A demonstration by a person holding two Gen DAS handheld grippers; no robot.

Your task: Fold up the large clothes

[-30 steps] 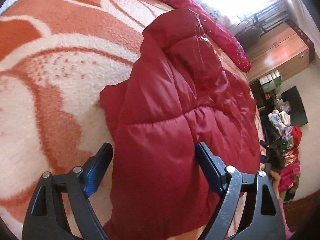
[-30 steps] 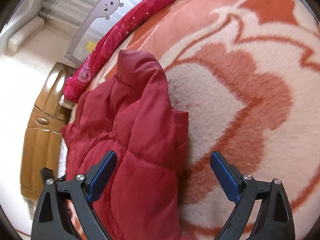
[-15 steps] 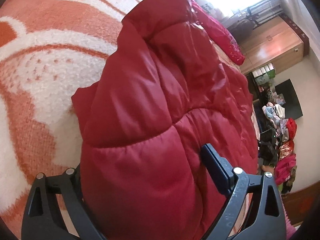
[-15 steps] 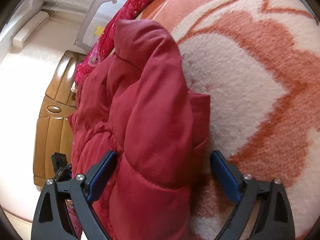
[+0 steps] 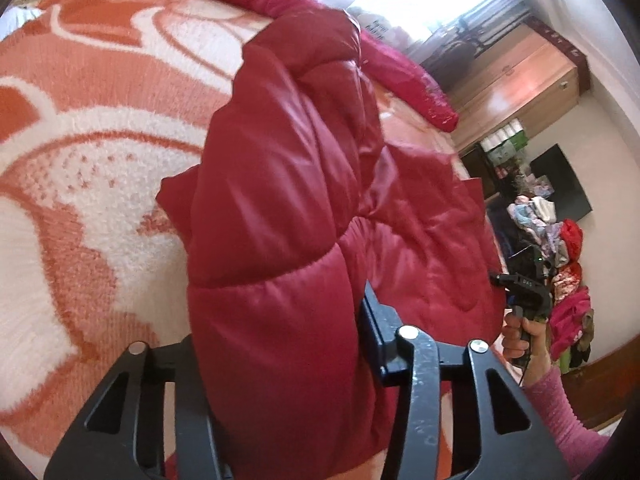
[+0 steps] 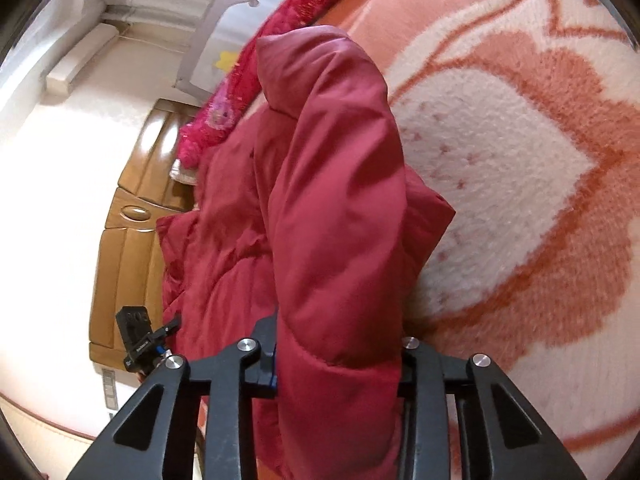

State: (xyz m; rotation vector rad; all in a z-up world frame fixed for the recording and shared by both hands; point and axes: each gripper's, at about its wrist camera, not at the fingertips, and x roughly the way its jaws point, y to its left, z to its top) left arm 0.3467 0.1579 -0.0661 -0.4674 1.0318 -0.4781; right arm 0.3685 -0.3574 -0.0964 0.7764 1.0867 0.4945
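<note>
Padded fabric fills the left hand-held gripper [image 5: 280, 344], whose two black fingers are clamped on a thick fold of the red puffer jacket [image 5: 288, 208]; only its right finger [image 5: 380, 332] with a blue pad shows, the other being buried behind the quilting. The right hand-held gripper [image 6: 336, 356] is likewise closed on a bulging fold of the same jacket [image 6: 332, 216], the cloth swelling up between its fingers [image 6: 268, 356]. From both grips the jacket rises as a tall ridge and spreads away over the bed, lying on an orange and white fleece blanket [image 5: 80, 152] with a large swirling pattern. A crimson patterned quilt [image 5: 400, 76] runs along the far edge of the bed beyond the jacket. In the left wrist view, the person's other hand [image 5: 520, 340], in a pink sleeve [image 5: 560, 416], holds a black handle beside the jacket's edge. Further off stand a wooden cabinet [image 5: 520, 84] and a heap of mixed clothes [image 5: 560, 260] against the wall.
</note>
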